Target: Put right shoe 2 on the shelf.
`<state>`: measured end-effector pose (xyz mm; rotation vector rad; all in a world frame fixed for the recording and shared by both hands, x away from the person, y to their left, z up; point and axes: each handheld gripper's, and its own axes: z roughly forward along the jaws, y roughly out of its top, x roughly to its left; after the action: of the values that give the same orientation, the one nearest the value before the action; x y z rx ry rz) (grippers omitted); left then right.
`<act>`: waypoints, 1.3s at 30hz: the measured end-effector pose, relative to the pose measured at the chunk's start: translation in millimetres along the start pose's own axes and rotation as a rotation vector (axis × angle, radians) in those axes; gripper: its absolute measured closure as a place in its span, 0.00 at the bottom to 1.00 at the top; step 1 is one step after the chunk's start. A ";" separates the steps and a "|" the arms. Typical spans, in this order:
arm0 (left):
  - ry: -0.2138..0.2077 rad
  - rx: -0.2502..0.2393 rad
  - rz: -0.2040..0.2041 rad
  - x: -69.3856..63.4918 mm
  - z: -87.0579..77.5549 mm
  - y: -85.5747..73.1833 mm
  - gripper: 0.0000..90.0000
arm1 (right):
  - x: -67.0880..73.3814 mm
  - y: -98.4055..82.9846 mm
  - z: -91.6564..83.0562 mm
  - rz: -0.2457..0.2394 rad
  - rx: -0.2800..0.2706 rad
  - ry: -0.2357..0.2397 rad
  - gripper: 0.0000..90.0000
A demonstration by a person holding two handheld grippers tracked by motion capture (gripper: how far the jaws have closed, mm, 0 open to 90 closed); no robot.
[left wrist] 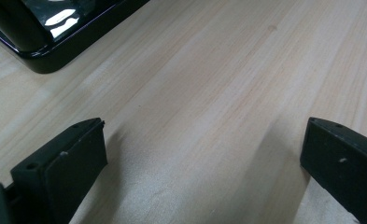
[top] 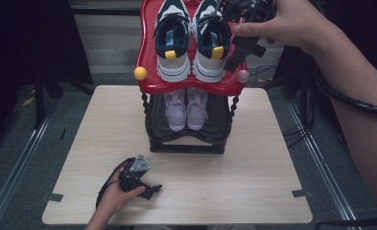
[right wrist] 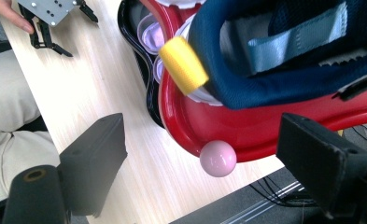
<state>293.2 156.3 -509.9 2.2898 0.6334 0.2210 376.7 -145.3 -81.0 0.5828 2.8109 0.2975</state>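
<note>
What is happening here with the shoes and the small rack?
A person works at a wooden table with a gripper in each hand. A two-level shoe rack stands on it: navy and white sneakers sit on the red top shelf, a pale pink pair on the black lower shelf. The right gripper is beside the right sneaker with jaws open, nothing between them. The left gripper rests open on the table, away from the rack.

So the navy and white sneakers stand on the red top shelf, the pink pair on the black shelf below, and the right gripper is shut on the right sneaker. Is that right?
Not quite. The right gripper is open: in the right gripper view its jaws stand wide apart with nothing between them, beside the right sneaker. The navy and white sneakers do stand on the red top shelf, the pink pair below.
</note>
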 end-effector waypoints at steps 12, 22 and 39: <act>0.002 0.000 0.001 0.0 -0.1 0.0 0.00 | 5.0 -11.9 6.4 0.009 0.010 0.082 0.21; -0.002 -0.002 0.000 0.2 0.0 -0.1 0.00 | 14.6 -24.0 16.8 -0.004 0.051 0.164 0.25; -0.002 -0.001 0.000 0.2 0.0 0.0 0.00 | 26.3 -41.3 30.3 -0.021 0.130 0.239 0.26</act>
<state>293.4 156.4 -509.9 2.2883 0.6320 0.2187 347.1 -167.1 -125.3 0.5794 3.0836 0.1924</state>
